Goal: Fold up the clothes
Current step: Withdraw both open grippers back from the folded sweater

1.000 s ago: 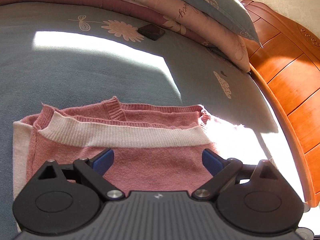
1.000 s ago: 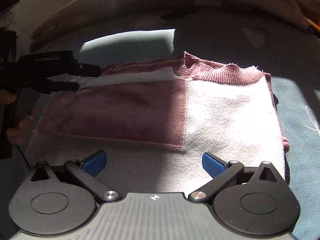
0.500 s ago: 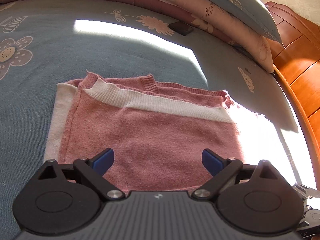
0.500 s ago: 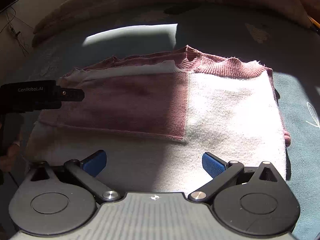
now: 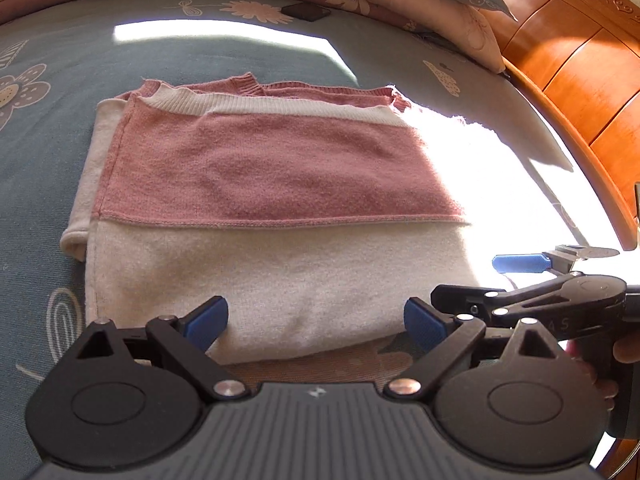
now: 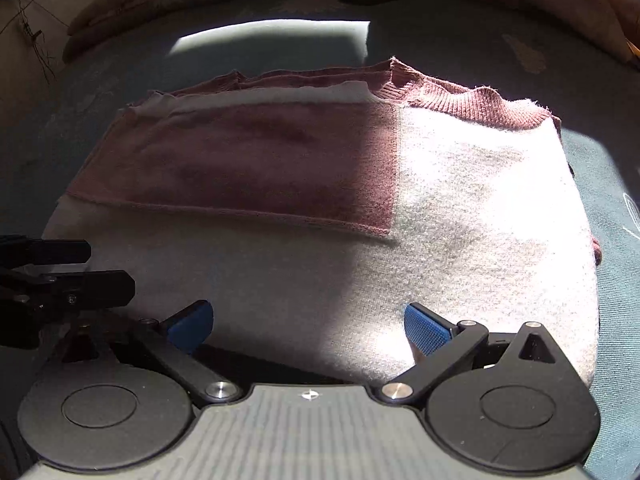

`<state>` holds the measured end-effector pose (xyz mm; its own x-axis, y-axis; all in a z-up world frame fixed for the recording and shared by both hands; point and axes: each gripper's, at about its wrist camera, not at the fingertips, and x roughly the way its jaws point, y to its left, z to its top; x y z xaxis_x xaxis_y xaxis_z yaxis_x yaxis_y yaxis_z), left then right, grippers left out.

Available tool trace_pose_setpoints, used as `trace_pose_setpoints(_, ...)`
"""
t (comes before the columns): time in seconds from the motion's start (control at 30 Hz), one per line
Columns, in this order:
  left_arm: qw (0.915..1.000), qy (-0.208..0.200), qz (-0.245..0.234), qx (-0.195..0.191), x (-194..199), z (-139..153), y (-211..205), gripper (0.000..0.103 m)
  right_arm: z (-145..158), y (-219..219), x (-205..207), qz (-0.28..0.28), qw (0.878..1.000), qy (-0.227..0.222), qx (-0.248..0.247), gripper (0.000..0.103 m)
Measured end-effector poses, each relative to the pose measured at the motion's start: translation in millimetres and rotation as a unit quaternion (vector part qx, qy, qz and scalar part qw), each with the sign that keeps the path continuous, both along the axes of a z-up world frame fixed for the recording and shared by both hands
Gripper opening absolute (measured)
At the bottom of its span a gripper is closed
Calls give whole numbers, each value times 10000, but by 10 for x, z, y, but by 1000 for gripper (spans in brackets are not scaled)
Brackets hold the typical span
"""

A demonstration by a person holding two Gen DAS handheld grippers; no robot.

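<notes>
A pink and cream knit sweater [image 5: 260,184] lies folded into a rectangle on the bed, pink panel on top, cream part nearest me. It also shows in the right wrist view [image 6: 320,184]. My left gripper [image 5: 316,320] is open and empty at the sweater's near edge. My right gripper [image 6: 306,326] is open and empty at the near edge too, beside the left one. The right gripper shows at the right of the left wrist view [image 5: 520,280], and the left gripper at the left of the right wrist view [image 6: 60,272].
The blue flowered bedsheet [image 5: 60,128] surrounds the sweater. Pillows [image 5: 420,4] are stacked at the head of the bed. An orange wooden headboard [image 5: 580,72] runs along the right. A small dark object [image 5: 306,11] lies near the pillows.
Both grippers have pulled back toward the sweater's near edge, so more of the cream part shows. The two grippers have come close together side by side.
</notes>
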<state>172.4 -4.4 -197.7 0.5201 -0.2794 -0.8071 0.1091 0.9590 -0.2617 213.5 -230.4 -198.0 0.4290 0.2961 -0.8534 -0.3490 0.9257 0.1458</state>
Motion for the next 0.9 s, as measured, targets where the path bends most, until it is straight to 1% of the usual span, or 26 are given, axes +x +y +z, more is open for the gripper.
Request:
trace_pose_setpoints(0.07,9999,-93,-22,98,-102,18,12,94,38,-5,-44,-12,10000,-28,40,103)
trace_pose_setpoints(0.13,9999,-14,68,124,-148,-11,68,95,64,14,-96,107,9998,-135,-19,103)
trace_pose_setpoints(0.23,9989,246,370,173,-175,-97,200,94,13,91,-131,377,9991,-9,-205,103)
trace_pose_setpoints(0.33,9982,105,593,36,-221,-13,316,94,66,114,-183,469,9985,-95,-252,103)
trace_pose_setpoints(0.4,9981,-53,608,73,-217,52,324,95,117,172,-217,585,9978,-217,-209,103)
trace_pose_setpoints(0.47,9979,-122,633,5,-173,72,326,95,152,254,-242,737,9967,-305,-145,103)
trace_pose_setpoints(0.53,9975,22,700,-31,-99,16,332,95,131,352,-241,899,9957,-232,-15,103)
trace_pose_setpoints(0.57,9971,143,748,37,-72,-27,332,95,90,398,-236,972,9952,-105,35,103)
trace_pose_setpoints(0.63,9963,270,796,176,-75,-72,325,95,34,404,-259,938,9956,58,9,103)
trace_pose_setpoints(0.7,9970,215,685,278,-109,-33,291,95,24,378,-300,866,9961,145,-21,103)
trace_pose_setpoints(0.73,9976,193,578,327,-119,-3,260,95,67,341,-325,836,9964,155,8,103)
trace_pose_setpoints(0.77,9980,174,476,369,-128,24,231,95,112,295,-331,778,9969,103,-2,103)
trace_pose_setpoints(0.9,9988,240,323,275,-51,59,158,95,287,37,-242,279,9981,-477,-280,103)
